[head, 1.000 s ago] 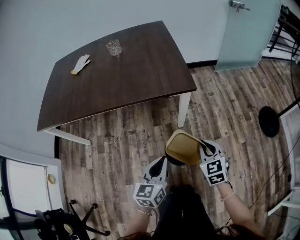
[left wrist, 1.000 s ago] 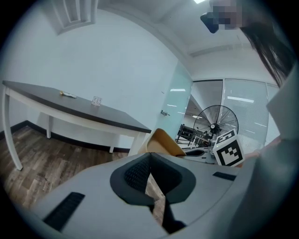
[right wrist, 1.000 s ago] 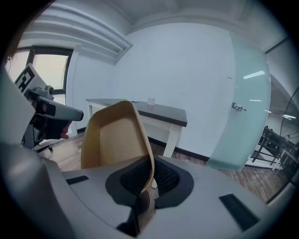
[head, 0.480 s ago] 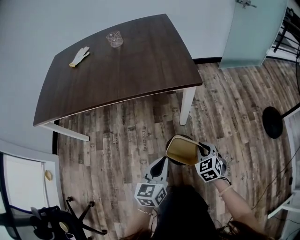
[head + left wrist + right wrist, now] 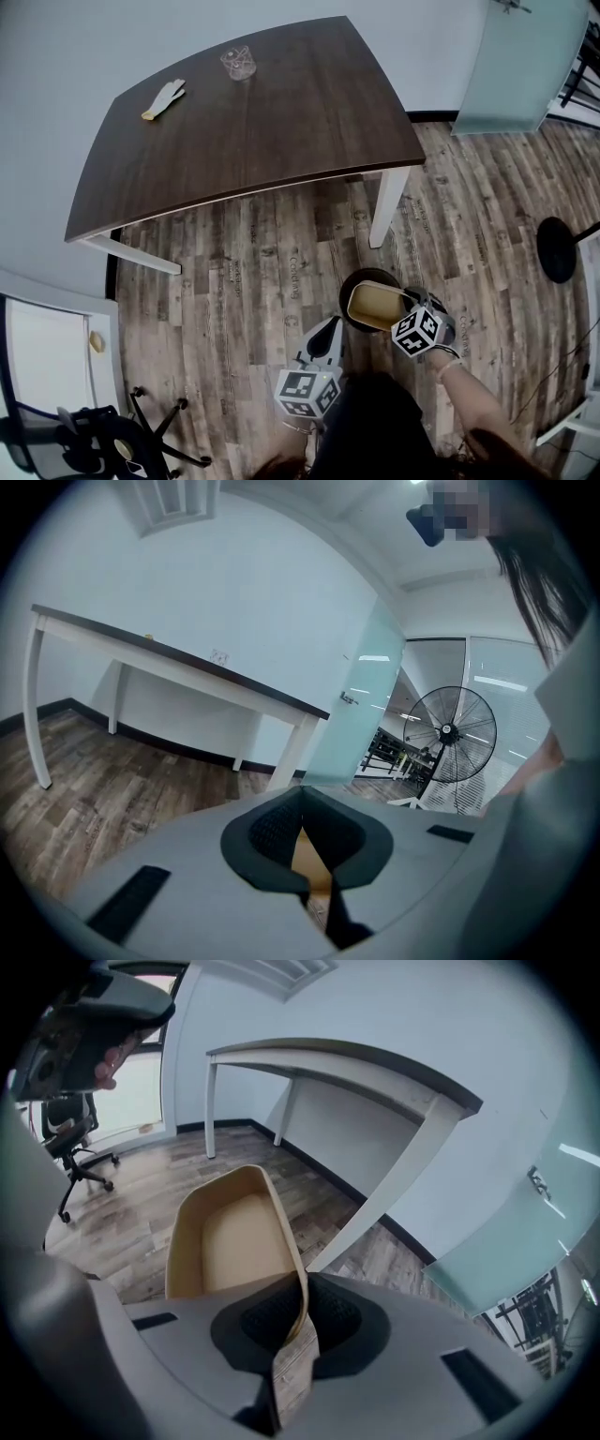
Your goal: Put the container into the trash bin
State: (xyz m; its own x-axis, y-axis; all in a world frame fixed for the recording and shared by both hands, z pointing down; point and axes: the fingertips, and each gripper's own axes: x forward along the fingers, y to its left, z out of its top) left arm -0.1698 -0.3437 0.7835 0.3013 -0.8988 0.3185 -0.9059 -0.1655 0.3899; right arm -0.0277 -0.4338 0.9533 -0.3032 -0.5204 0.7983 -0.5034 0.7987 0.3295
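Evidently the right gripper [image 5: 410, 300] is pinching one thin side wall of the tan container [image 5: 375, 306] between its pads, probably because that upright wall is the only part narrow enough for the jaws. Those jaws are beginning to ease apart, yet the wall is sitting between them with the pads looking pressed against it. The container is hanging just ahead of the tool's tips with its open side facing up. It is lying over the mouth of the dark round trash bin [image 5: 345, 292] below those tips, so letting go would likely drop it inside. Whether its base is already dipping past the rim is not showing. The left gripper [image 5: 325, 328] is hovering just beside the bin, jaws together and carrying nothing, seemingly held aside to avoid blocking the drop.
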